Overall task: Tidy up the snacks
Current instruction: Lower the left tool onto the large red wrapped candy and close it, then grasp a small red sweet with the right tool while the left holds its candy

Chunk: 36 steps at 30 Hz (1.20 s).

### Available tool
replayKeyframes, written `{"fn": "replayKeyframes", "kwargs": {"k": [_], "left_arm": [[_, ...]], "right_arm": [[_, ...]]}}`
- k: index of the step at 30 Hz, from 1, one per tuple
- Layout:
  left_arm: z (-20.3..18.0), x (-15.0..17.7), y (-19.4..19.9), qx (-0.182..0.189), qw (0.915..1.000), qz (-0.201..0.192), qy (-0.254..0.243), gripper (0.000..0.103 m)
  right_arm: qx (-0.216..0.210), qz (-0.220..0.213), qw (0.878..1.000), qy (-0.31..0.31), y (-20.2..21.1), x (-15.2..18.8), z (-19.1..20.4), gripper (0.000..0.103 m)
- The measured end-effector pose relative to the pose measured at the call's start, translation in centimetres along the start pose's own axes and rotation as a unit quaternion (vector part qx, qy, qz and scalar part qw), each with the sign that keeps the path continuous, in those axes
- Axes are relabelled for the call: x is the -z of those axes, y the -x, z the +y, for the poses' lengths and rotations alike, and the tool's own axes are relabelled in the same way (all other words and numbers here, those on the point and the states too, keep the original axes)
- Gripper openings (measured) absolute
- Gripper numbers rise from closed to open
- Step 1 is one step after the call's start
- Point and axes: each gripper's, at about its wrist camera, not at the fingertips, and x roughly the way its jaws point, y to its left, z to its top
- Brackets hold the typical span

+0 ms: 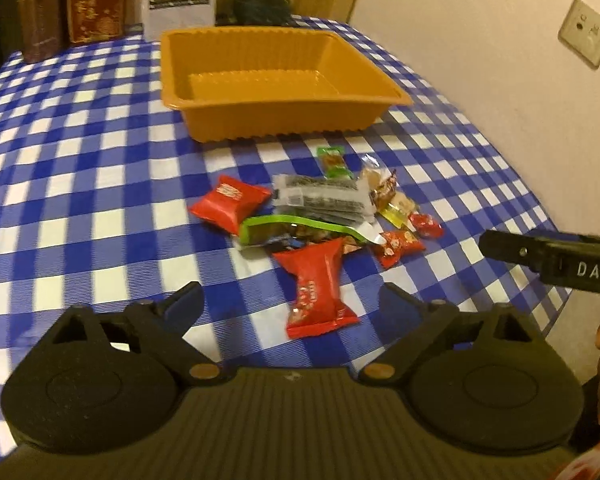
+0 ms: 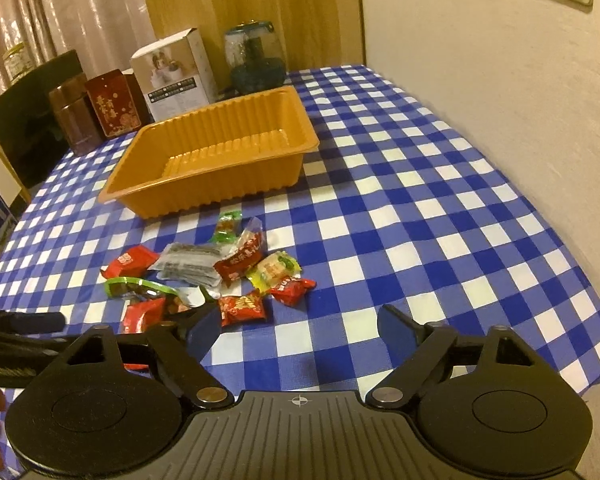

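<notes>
Approach step, nothing picked. Left gripper (image 1: 290, 300) spread wide, empty, over near red packet (image 1: 318, 286). Right gripper (image 2: 298, 330) also agape, empty, just beside small red candy (image 2: 242, 306). Snack pile sat on checked tablecloth (image 2: 420, 208), near side of empty orange tray (image 1: 284, 76). Next, likely: lower, pinch one packet, carry far to tray.

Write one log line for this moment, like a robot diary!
left hand-held gripper: open, empty | right hand-held gripper: open, empty | snacks: on tablecloth | orange tray: empty
</notes>
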Motion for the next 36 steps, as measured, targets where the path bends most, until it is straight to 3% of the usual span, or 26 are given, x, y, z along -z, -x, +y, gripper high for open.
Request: {"fn": "replayKeyframes", "kwargs": {"k": [5,14,18,23,26,36], "left_arm": [[-0.7,-0.1,-1.8,0.003,1.0,0.003,-0.004,0.079],[-1.2,-0.2,-3.1,0.006,0.9998,0.007,-0.017,0.037],[-0.9,-0.1,-3.2,0.01,0.9997,0.012,-0.018,0.028],[-0.2,0.0,-2.5,0.011,0.9996,0.019,-0.02,0.025],[0.4,0.1,-1.7,0.01,0.9997,0.016,-0.017,0.025],[1.6,0.3,0.6,0.016,0.9999,0.002,-0.001,0.024]], "right_arm": [[0.0,0.006,1.0,0.005,-0.8,0.3,0.0,0.085],[-0.006,0.023,1.0,0.011,-1.9,0.7,0.2,0.085],[-0.014,0.028,0.999,0.019,-2.5,0.8,0.7,0.085],[-0.027,0.04,0.998,0.029,-3.4,0.9,1.3,0.083],[-0.039,0.05,0.997,0.037,-4.2,0.9,1.7,0.073],[-0.049,0.068,0.995,0.047,-7.0,-0.2,3.0,0.064]]}}
